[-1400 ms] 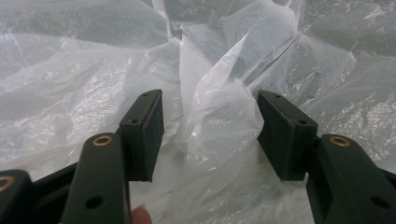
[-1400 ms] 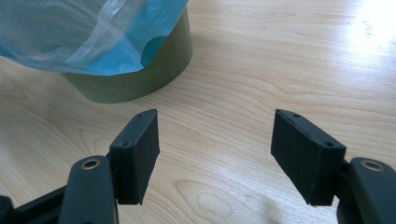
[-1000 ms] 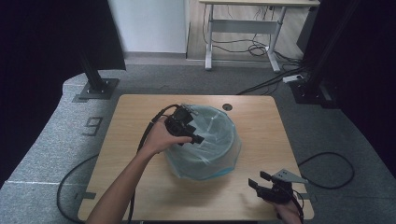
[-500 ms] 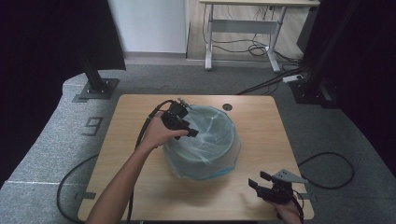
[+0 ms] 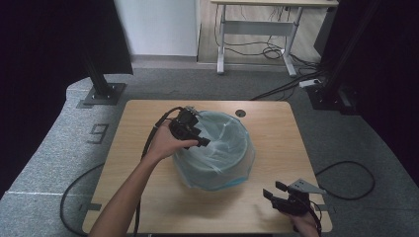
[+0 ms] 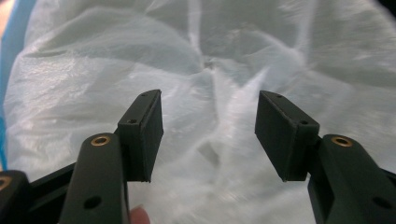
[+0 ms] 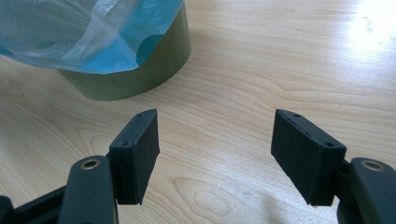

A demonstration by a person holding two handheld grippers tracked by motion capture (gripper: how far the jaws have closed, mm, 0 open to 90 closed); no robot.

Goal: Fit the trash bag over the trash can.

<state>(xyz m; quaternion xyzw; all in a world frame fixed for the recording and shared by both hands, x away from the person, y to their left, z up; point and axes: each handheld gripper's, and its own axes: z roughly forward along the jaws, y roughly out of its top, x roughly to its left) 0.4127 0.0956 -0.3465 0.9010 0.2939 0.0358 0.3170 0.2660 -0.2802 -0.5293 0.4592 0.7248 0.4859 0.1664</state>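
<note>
1 bin (image 5: 217,175), 1 liner bag (image 5: 225,143), 2 grippers.

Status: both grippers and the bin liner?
Left gripper open, over the translucent plastic liner in the olive round bin. Right gripper open, idle above the wooden table. Nothing blocking.

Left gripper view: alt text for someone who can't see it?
The left tool, jaws apart with nothing between them, points into a crinkled translucent white plastic bag liner. A strip of the bag's blue outside runs along the picture's left edge, and a fingertip shows at the bottom.

Wooden table (image 5: 148,118) bearing a bag-lined bin (image 5: 217,165)
</note>
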